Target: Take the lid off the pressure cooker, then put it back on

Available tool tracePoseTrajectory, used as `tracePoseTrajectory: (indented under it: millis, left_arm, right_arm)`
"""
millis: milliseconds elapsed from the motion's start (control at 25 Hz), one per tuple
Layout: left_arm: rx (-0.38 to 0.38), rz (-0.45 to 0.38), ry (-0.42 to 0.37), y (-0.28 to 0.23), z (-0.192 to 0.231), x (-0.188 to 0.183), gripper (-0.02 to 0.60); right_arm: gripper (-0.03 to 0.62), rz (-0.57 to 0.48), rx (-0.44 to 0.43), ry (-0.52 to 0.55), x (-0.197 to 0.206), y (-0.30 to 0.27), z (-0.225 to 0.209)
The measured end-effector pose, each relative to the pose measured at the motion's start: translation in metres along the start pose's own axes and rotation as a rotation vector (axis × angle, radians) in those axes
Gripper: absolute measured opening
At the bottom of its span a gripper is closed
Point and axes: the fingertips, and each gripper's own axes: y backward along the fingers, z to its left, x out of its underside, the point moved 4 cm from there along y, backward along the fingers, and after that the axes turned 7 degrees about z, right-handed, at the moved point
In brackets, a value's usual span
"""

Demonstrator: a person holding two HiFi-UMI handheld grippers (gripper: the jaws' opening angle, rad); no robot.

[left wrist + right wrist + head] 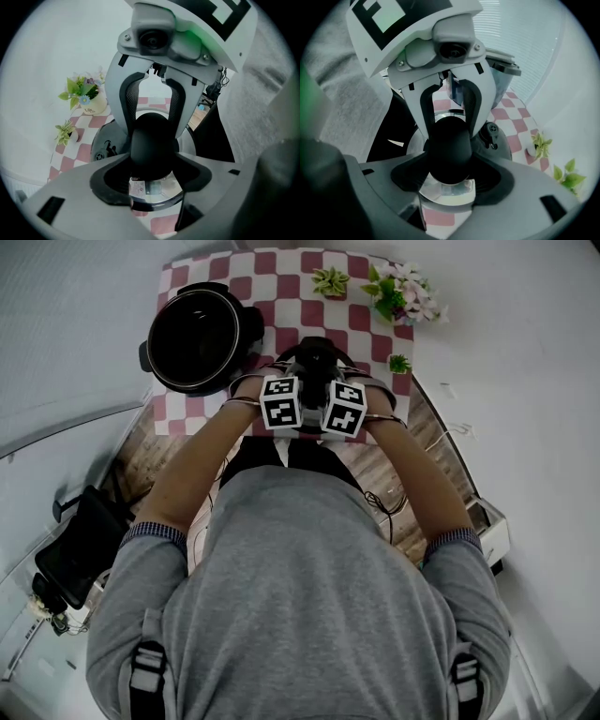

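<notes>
The pot (187, 386) stands open on the checked cloth (375, 329). Its inside is dark, and its contents cannot be made out. The lid (154, 194) is off the pot, hanging above the cloth just to the pot's right in the head view. The left gripper (153, 161) and the right gripper (449, 164) face each other there, each with its jaws clamped on the lid's black knob (153, 140). Farther right of the pot, a small white planter (91, 105) holds flowers.
</notes>
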Motion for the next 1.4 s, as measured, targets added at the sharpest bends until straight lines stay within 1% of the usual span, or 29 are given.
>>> tracePoseTrajectory:
  millis: [160,480,800,960,1160,1400]
  left_arm:
    - [0.008,-0.010,-0.002,0.021,-0.009,-0.007,0.299]
    - [-0.001,-0.024,-0.014,0.061,-0.024,-0.015,0.299]
    - [0.002,-0.047,-0.034,0.100,-0.027,-0.021,0.299]
    - [-0.013,-0.046,-0.045,0.120,-0.019,-0.025,0.299]
    - [-0.022,-0.041,-0.048,0.144,-0.012,-0.027,0.299]
    - [-0.059,-0.033,-0.058,0.171,-0.005,-0.028,0.299]
  right_arm:
    - [0.291,-0.005,-0.006,0.002,-0.005,0.022,0.009]
    - [0.291,-0.001,0.006,0.005,-0.019,0.060,0.023]
    - [0.291,0.002,0.007,-0.003,-0.032,0.094,0.027]
    - [0.291,-0.001,0.036,-0.003,-0.040,0.113,0.017]
    - [0.291,-0.013,0.044,0.006,-0.052,0.135,0.010]
    - [0.291,-0.036,0.074,0.027,-0.066,0.157,0.002]
